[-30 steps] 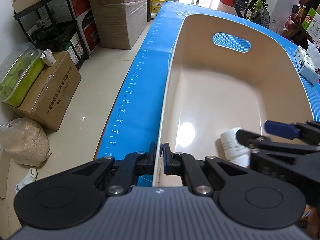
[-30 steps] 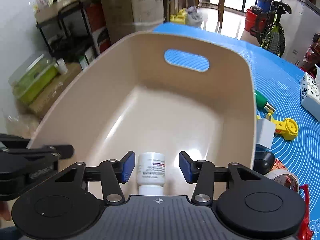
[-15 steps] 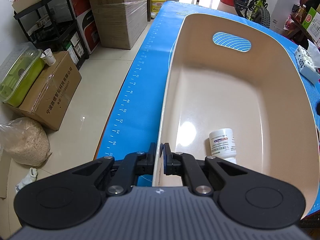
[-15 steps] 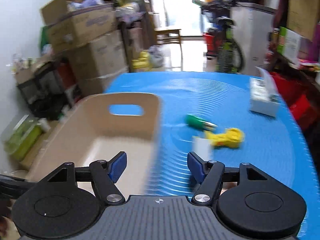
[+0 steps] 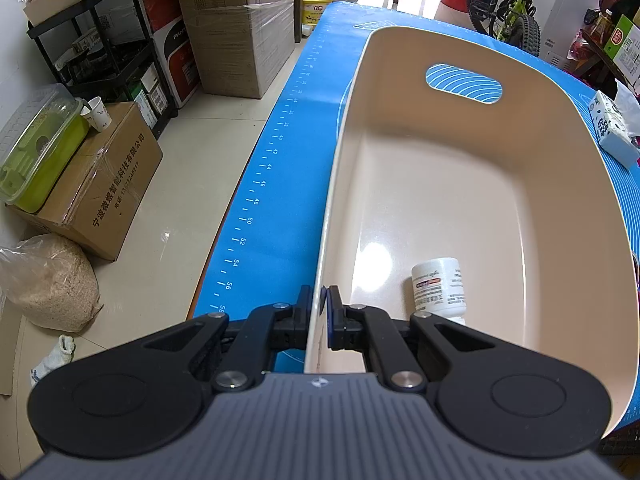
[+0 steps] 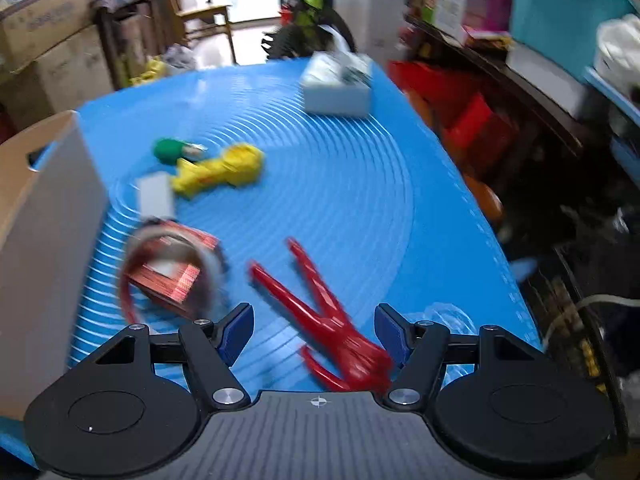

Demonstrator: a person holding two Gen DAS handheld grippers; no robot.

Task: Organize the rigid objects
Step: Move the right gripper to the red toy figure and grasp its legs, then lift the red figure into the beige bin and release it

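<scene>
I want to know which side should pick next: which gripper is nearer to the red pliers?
Right. The right gripper hangs open just above the red pliers on the mat. The left gripper is away, shut on the tub rim.

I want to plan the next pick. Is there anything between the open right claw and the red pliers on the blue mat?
Nothing visible. The red pliers lie on bare mat directly before the open right claw.

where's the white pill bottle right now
In the left wrist view, the white plastic pill bottle lies on its side on the floor of the beige plastic tub, at its near end, just right of the left gripper clamped on the rim.
</scene>
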